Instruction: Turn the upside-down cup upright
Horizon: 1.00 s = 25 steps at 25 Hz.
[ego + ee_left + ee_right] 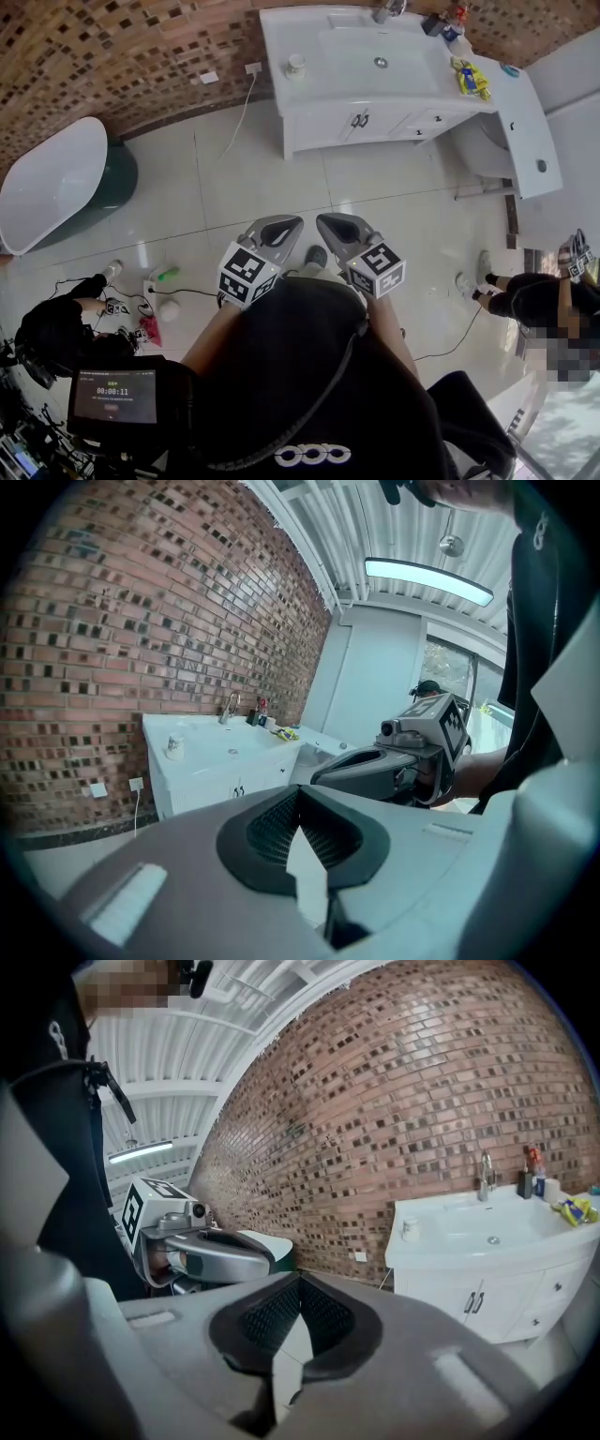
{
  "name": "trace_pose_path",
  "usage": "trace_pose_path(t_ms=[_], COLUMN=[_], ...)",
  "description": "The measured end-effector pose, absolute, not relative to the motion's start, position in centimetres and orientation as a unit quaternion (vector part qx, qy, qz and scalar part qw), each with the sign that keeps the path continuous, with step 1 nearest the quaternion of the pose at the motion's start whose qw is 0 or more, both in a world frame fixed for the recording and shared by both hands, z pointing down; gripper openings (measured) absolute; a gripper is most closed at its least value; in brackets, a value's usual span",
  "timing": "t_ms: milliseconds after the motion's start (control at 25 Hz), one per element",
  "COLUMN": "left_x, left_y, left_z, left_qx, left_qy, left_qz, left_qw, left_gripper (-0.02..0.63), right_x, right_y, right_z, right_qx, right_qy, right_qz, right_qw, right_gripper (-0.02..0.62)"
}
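On vanity (281, 37), cup (295, 66), left gripper (294, 225), right gripper (324, 223), jaws closed, timer screen (114, 396) head-view only.

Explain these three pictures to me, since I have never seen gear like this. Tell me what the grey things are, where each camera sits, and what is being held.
A person stands in a bathroom with a hand-held two-jaw tool in each hand: the left gripper and the right gripper. The cubes with square markers are part of them. The head view comes from a camera on the person's head, looking down. The other two come from a camera riding on each gripper, looking along its jaws. Both pairs of jaws are together with nothing between them, so nothing is held. Ahead stands a white vanity with a basin. A small cup sits near its left end, too far off to tell which way up. A white bathtub lies to the left.
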<state>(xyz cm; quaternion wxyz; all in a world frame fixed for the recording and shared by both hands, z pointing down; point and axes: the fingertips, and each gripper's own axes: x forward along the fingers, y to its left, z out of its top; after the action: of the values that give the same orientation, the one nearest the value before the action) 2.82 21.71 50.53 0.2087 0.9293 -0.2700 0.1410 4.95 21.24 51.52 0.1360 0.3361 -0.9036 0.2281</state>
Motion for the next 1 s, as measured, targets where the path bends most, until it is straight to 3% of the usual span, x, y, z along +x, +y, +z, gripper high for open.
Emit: trace_pose_path(t_ms=[1000], left_x=[2.1], left_y=[22.1], left_z=[50.3], left_qx=[0.932], left_qy=[-0.258], left_qz=[0.147], left_qw=[0.21], left_gripper=[0.011], right_x=[3.5], right_y=[21.7], right_z=[50.8], right_qx=[0.314], right_qy=[-0.914], right_qz=[0.209], right_qw=[0.145], right_gripper=[-0.008])
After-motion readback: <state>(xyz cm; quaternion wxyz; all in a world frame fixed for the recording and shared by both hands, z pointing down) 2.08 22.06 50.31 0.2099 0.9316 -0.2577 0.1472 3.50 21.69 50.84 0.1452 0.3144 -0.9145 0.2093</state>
